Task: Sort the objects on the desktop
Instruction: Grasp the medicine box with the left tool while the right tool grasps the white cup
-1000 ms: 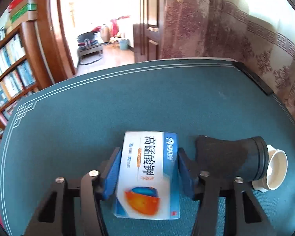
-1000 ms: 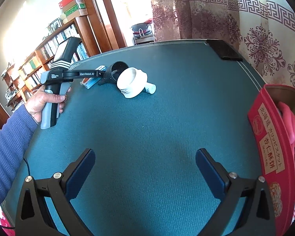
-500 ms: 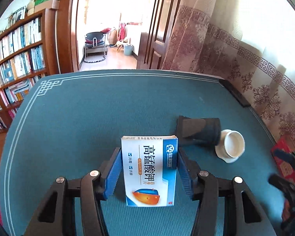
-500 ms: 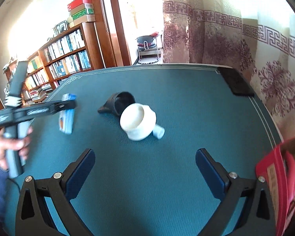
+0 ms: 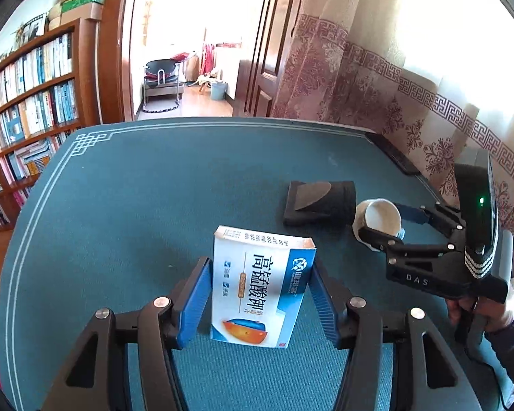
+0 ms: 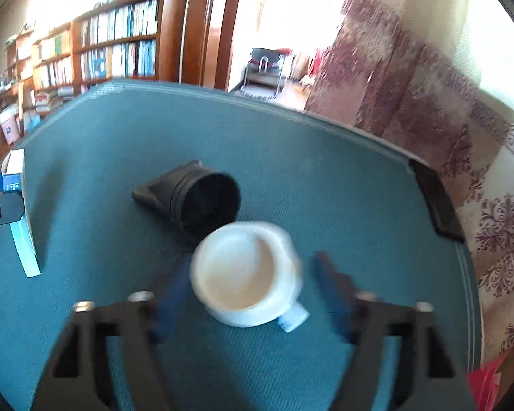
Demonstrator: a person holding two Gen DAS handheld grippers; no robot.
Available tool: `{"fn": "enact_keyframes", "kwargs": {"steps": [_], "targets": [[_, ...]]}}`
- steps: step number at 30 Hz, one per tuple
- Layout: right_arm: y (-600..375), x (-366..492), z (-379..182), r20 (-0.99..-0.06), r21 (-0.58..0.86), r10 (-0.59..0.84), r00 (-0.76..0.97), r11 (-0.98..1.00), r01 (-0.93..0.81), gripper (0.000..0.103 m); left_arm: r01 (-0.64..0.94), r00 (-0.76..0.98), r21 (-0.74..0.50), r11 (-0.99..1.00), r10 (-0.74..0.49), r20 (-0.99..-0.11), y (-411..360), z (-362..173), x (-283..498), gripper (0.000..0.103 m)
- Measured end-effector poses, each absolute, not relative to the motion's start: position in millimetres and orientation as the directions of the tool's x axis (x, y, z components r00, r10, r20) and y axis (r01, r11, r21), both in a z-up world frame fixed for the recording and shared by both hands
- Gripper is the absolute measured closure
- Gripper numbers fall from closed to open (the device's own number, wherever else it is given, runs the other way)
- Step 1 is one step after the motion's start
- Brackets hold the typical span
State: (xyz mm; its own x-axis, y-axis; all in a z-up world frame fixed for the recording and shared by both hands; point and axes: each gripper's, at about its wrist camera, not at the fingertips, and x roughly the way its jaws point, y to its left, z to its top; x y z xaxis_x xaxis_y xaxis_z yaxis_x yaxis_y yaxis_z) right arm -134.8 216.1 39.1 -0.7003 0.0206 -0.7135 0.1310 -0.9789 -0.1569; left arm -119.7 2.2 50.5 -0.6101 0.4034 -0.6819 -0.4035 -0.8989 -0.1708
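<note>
We have two grips in play on the green table (image 5: 126, 185). The left gripper (image 5: 260, 294) has the box (image 5: 262, 284) upright between its pads near the middle of the near edge; its jaws are opening, and a sliver of gap shows on each side, so the box looks to stand on its own end on the cloth. We should let the jaws part evenly and draw straight back, so no pad drags a corner and tips the box.

The right gripper (image 6: 243, 294) straddles the white cup (image 6: 245, 274), which lies on its side toward the right edge, mouth toward the camera, touching the black tube (image 6: 195, 200) just behind it. Its jaws are closing round the cup; the blur hides whether the pads press yet. We should centre the cup between the pads, close on its body rather than the flared rim, and squeeze gently, since a round glazed wall will likely slip. Then we lift before sliding, so the tube is not nudged away.
</note>
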Motion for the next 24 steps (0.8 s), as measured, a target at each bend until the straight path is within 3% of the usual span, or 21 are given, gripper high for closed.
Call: {"fn": "enact_keyframes", "kwargs": {"steps": [4,10,17,19,20,24], "targets": [[229,-120,47,-0.705,-0.072,-0.02,-0.709,-0.993,0.099,0.037,-0.399,-0.586,-0.166,-0.902,0.39,-0.71,8,36,-122,0.024],[250,-81,67,-0.667,0.067,-0.095,-0.739,-0.996,0.067,0.037,-0.385,-0.571,-0.141,-0.912,0.355,-0.74,14,24,-129,0.023],[250,-33,78,-0.634,0.109,-0.139,-0.761,-0.99,0.09,0.037,-0.382,-0.561,-0.109,-0.918,0.324,-0.762,30,14,-147,0.023],[254,-22,80,-0.629,0.127,-0.151,-0.762,-0.988,0.091,0.037,-0.383,-0.578,-0.077,-0.921,0.304,-0.758,35,13,-148,0.032],[256,-16,81,-0.626,0.134,-0.153,-0.764,-0.987,0.088,0.037,-0.378,-0.587,-0.059,-0.924,0.289,-0.756,37,14,-148,0.047],[269,9,86,-0.615,0.158,-0.152,-0.774,-0.985,0.068,0.037,-0.381,-0.575,-0.12,-0.917,0.336,-0.746,36,25,-139,0.047]]}}
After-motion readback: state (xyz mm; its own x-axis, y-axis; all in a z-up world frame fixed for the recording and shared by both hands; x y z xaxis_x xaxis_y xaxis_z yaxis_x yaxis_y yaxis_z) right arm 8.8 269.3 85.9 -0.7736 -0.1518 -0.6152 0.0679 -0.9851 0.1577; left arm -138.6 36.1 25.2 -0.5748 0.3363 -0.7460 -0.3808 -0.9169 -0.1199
